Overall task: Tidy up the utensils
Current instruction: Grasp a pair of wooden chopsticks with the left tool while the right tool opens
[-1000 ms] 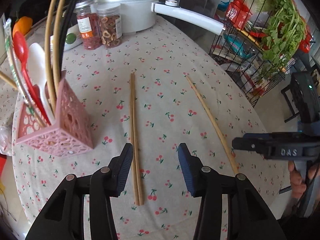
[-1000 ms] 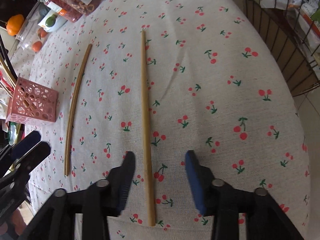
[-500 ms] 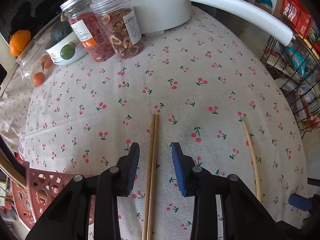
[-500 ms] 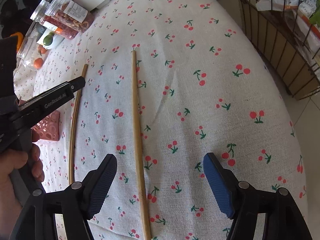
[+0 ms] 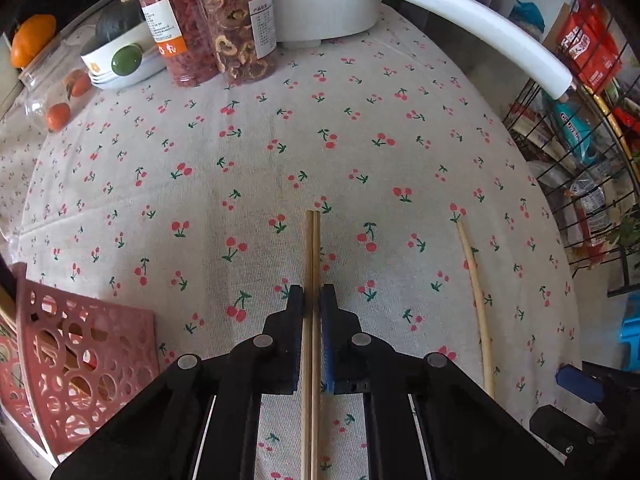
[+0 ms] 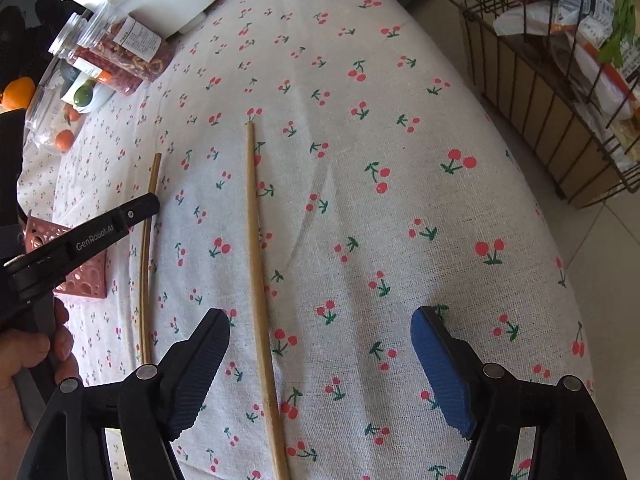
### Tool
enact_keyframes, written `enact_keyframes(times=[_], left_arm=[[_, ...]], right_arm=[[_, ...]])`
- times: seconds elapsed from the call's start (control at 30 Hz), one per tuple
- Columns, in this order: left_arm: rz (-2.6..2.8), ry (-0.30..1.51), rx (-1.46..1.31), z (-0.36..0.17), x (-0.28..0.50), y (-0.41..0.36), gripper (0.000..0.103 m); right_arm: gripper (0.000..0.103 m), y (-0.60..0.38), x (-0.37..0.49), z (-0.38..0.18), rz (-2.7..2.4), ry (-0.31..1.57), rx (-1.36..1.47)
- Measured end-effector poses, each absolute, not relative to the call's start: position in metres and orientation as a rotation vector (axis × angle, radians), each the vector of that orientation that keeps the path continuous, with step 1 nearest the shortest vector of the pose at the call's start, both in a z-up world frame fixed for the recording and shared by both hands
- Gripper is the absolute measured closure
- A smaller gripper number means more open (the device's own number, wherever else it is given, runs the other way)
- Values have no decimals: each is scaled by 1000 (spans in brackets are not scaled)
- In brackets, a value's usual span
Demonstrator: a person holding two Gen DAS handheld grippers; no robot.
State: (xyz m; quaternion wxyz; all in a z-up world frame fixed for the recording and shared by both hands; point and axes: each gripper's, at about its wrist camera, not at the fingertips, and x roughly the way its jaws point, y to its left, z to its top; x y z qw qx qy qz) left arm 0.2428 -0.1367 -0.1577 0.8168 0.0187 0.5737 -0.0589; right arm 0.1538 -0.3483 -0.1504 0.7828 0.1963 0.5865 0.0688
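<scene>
left claw (image 5: 311, 300) just clamped onto paired chopsticks (image 5: 312, 256); right claw (image 6: 320, 364) spread wide, empty, over single chopstick (image 6: 256, 248).

At the table's far edge stand two clear jars (image 5: 208, 36) of dried red contents beside a white pot (image 5: 324, 0) with a long handle. A cherry-print cloth (image 5: 280, 152) covers the table. A wire rack (image 5: 592, 152) stands off its right edge.
</scene>
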Motion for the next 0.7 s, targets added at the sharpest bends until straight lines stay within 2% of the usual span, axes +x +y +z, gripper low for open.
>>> enact_keyframes(times=[0.3, 0.6, 0.7], left_arm=[[-276, 1054, 39, -85, 173, -120, 94], [-353, 929, 10, -27, 103, -64, 94], [-356, 906, -15, -23, 85, -41, 94]], right_arm=[[23, -321, 162, -141, 152, 1214, 329], [24, -281, 187, -148, 104, 1186, 212], [29, -268, 195, -148, 82, 1157, 168]])
